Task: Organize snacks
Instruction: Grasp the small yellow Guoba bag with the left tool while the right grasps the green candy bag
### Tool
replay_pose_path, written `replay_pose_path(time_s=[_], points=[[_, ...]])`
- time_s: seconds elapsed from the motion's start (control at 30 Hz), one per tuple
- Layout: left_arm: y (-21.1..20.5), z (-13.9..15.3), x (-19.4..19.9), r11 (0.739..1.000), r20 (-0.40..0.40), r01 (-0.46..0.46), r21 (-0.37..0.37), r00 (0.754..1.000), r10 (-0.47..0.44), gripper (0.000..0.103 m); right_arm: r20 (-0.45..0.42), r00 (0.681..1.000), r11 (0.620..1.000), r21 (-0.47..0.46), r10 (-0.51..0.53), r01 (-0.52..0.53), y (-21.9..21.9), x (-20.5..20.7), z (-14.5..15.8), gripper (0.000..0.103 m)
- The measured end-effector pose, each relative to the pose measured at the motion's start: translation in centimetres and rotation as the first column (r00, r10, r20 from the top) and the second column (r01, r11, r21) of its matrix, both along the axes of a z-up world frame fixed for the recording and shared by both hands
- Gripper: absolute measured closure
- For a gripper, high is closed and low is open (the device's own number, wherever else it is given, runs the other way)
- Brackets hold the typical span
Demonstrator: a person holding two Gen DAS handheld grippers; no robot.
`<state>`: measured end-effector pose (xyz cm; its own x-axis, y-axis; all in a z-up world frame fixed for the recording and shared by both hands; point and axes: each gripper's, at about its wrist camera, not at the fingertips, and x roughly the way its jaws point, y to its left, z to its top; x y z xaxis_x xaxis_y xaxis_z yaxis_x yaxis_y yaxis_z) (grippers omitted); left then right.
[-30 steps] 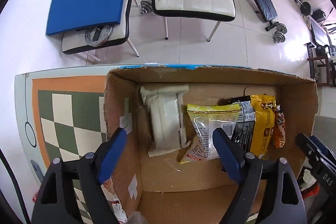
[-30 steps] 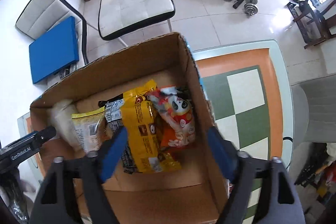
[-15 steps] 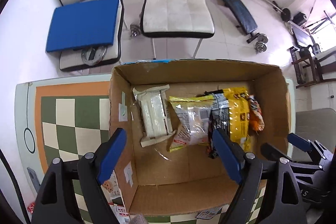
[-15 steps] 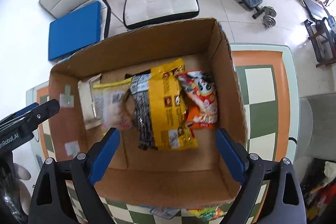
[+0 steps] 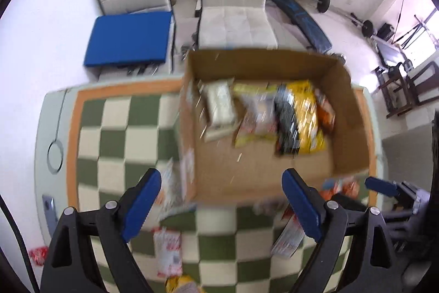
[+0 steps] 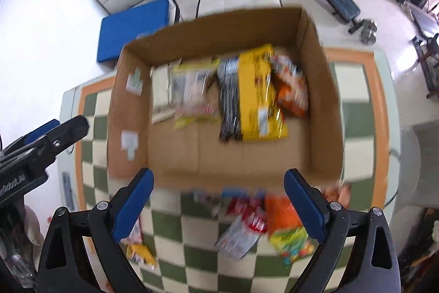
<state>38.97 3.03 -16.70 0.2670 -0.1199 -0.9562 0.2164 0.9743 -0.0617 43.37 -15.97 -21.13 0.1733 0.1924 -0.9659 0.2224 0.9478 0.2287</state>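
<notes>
An open cardboard box (image 5: 354,133) stands on the checkered table (image 5: 115,139). Inside it, in a row, lie a white packet (image 5: 219,106), a clear yellow-edged packet (image 5: 258,114), a yellow and black bag (image 5: 301,117) and an orange packet (image 5: 325,111). Loose snacks lie on the table in front of the box: a white and red packet (image 5: 168,251), a red and silver packet (image 6: 244,224) and an orange and green packet (image 6: 290,232). My left gripper (image 5: 219,183) hovers above the box's near left corner, its jaws opening, with nothing between them. My right gripper (image 6: 219,180) hangs over the box's near wall (image 6: 219,177), also opening and holding nothing.
Two white chairs (image 5: 236,7) stand beyond the table, one with a blue cushion (image 5: 129,37) on it. A weight bench (image 5: 299,21) and barbells are behind them. A phone (image 5: 48,203) lies near the table's left edge. A small yellow packet (image 6: 140,251) lies at the front left.
Both grippers have risen and drawn back from inside the box toward me. The box now looks smaller and farther away, and the loose snacks in front of it have come into view. Both jaws stand slightly wider.
</notes>
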Motion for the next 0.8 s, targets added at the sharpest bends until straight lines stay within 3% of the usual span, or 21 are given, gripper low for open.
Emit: replay_pose_path(time_s=[0.17,0.3,0.43,0.6,0.73,0.8], points=[[3.4,-3.8,-6.8,0.994,-0.060,0.026,0.104,0.998,-0.020,0.013,-0.082,0.997,0.999,0.053,0.013,-0.009,2.2,-5.4,-3.2,0.005],[6.1,-8.6,-12.4,0.975,-0.149,0.097,0.198,0.986,-0.068,0.013,-0.168,0.985,0.995,0.093,0.052,-0.037,4.6,-8.8,-6.8,0.005],[8.2,-12.3,-16.5,0.963,-0.231,0.146,0.228,0.969,-0.092,0.013,-0.223,0.971,0.992,0.105,0.089,-0.066,6.5,-10.7,-9.7,0.005],[8.5,-16.2,-18.9,0.929,-0.288,0.244,0.279,0.944,-0.161,0.013,-0.265,0.957,0.990,0.103,0.118,-0.093,8.5,-11.6,-11.8,0.005],[7.0,-18.9,-19.3,0.886,-0.310,0.327,0.330,0.924,-0.226,0.013,-0.282,0.949,0.989,0.094,0.139,-0.117,9.6,-12.0,-12.8,0.005],[6.2,-19.5,-19.2,0.877,-0.320,0.358,0.319,0.912,-0.255,0.012,-0.289,0.946,0.989,0.077,0.143,-0.126,9.7,-12.2,-12.9,0.005]])
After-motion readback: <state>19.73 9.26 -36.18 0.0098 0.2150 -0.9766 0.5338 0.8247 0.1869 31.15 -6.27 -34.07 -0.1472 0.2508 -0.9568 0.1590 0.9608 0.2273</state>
